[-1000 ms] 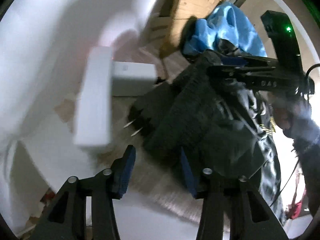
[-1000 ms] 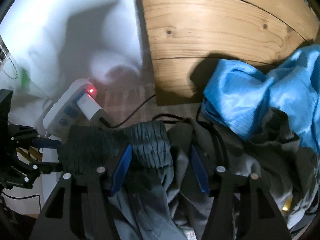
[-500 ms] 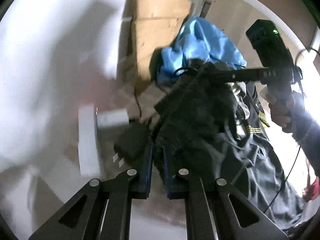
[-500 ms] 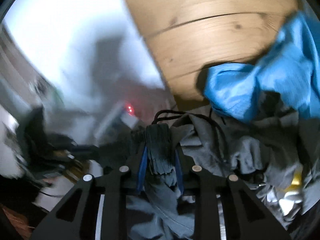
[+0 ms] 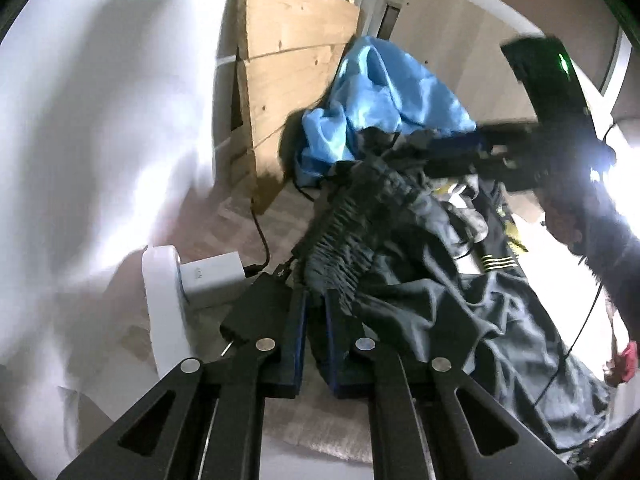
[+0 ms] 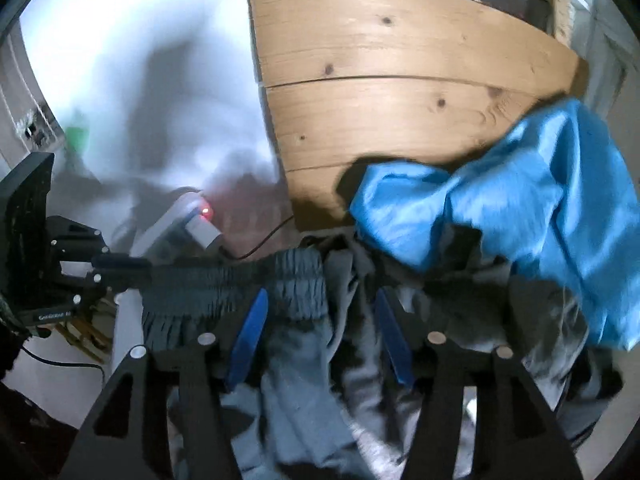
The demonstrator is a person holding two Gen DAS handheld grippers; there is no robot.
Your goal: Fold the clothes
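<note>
Grey trousers' waistband pinched in left tool

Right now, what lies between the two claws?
The dark garment's gathered waistband spans from the left claw to the open right claw, seen in the right wrist view.

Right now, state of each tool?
Left tool: closed on the dark waistband.
Right tool: open, the waistband between its fingers, not clamped.
</note>
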